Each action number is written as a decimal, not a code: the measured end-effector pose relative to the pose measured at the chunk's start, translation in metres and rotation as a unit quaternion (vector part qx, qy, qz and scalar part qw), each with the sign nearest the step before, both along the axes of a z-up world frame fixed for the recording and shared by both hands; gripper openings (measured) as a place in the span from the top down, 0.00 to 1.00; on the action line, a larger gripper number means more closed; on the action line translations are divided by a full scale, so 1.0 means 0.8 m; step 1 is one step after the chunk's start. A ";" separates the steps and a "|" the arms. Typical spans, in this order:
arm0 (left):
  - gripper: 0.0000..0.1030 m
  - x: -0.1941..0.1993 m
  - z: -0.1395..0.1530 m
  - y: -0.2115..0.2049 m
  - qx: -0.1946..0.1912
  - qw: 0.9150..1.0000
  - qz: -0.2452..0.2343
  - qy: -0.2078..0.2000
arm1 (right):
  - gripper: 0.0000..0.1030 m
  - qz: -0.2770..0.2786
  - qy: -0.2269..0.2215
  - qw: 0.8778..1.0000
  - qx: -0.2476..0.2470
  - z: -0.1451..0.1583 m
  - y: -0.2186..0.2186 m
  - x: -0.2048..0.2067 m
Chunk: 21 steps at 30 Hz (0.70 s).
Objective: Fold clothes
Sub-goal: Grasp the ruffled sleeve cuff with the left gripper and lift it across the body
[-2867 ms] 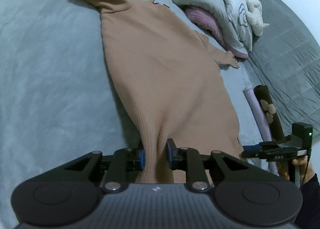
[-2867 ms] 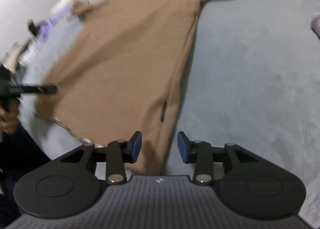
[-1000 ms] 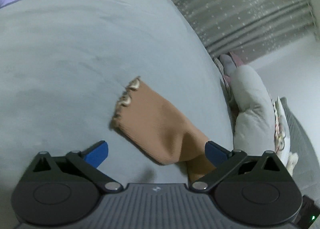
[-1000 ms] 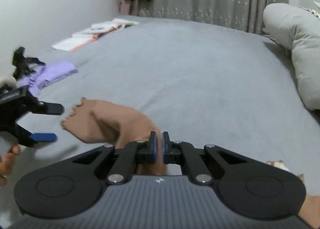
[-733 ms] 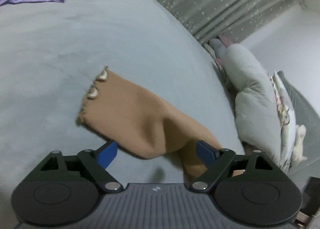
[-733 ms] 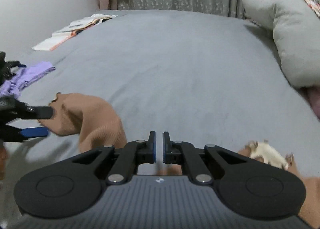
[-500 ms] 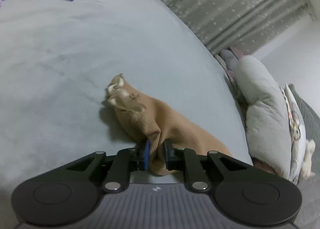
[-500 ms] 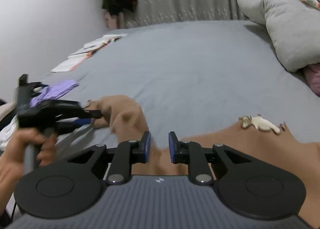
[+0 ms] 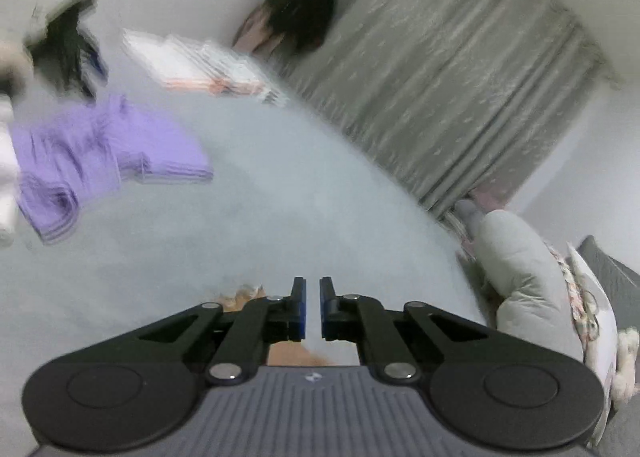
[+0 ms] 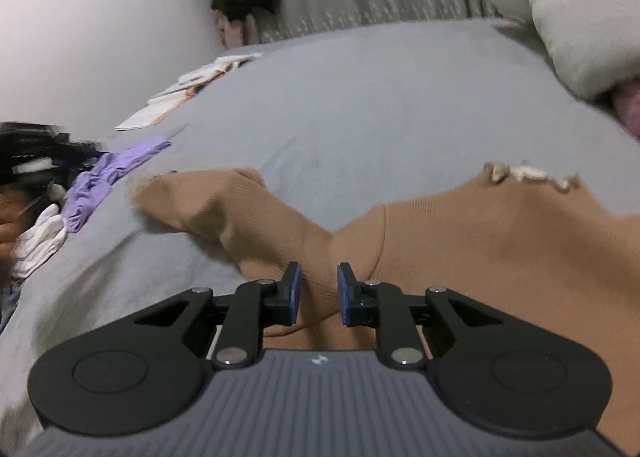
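1. The tan ribbed knit sweater (image 10: 460, 241) lies flat on the grey bedspread (image 10: 360, 97), one sleeve stretched left and pale frilly trim at the neckline.
2. The right gripper (image 10: 318, 291) sits over the shoulder, jaws slightly parted with fabric between them; can't tell if it's pinching.
3. The left gripper (image 9: 313, 309) shows a narrow gap holding nothing, with only a sliver of sweater below.
4. The left view is blurry, showing a crumpled purple garment (image 9: 92, 153) far left.

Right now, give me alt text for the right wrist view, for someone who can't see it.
A tan ribbed sweater lies on a grey bed, one sleeve stretched out to the left, with the right gripper just above it, jaws slightly apart and holding nothing. A purple garment and a grey pillow lie farther off.
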<state>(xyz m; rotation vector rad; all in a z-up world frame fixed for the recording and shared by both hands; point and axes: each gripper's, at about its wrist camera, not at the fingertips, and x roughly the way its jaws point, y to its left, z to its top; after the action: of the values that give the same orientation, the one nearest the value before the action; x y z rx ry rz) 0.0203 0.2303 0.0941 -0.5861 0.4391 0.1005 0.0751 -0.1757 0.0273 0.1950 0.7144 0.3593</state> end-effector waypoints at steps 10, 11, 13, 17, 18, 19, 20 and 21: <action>0.26 0.057 -0.120 0.018 -0.133 0.987 0.025 0.085 | 0.69 0.005 -0.030 0.999 -0.035 0.011 0.002 -0.042; 0.23 0.060 -0.125 0.018 -0.133 0.988 0.036 0.072 | 0.69 0.004 -0.031 0.999 -0.034 0.012 -0.002 -0.044; 0.21 0.070 -0.133 0.016 -0.133 0.988 0.045 0.058 | 0.68 0.001 -0.031 0.999 -0.029 0.011 -0.012 -0.047; 0.23 0.093 -0.141 0.006 -0.137 0.989 0.040 0.050 | 0.68 -0.003 -0.028 0.999 -0.016 0.001 -0.021 -0.051; 0.28 0.095 -0.142 0.006 -0.151 0.987 0.040 0.046 | 0.68 -0.002 -0.030 1.000 -0.008 -0.001 -0.022 -0.053; 0.37 0.098 -0.144 0.006 -0.167 0.984 0.040 0.042 | 0.68 -0.001 -0.031 1.000 0.001 -0.003 -0.023 -0.054; 0.47 0.099 -0.146 0.009 -0.184 0.982 0.034 0.037 | 0.68 0.001 -0.032 0.999 0.009 -0.005 -0.025 -0.055; 0.74 0.101 -0.148 0.009 -0.189 0.981 0.030 0.037 | 0.68 0.002 -0.034 0.999 0.014 -0.006 -0.023 -0.056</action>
<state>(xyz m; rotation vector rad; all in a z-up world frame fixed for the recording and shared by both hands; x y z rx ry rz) 0.1011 0.2373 -0.0239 -0.9720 0.5170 0.0980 0.0304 -0.1944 0.0223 0.2061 0.6426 0.3783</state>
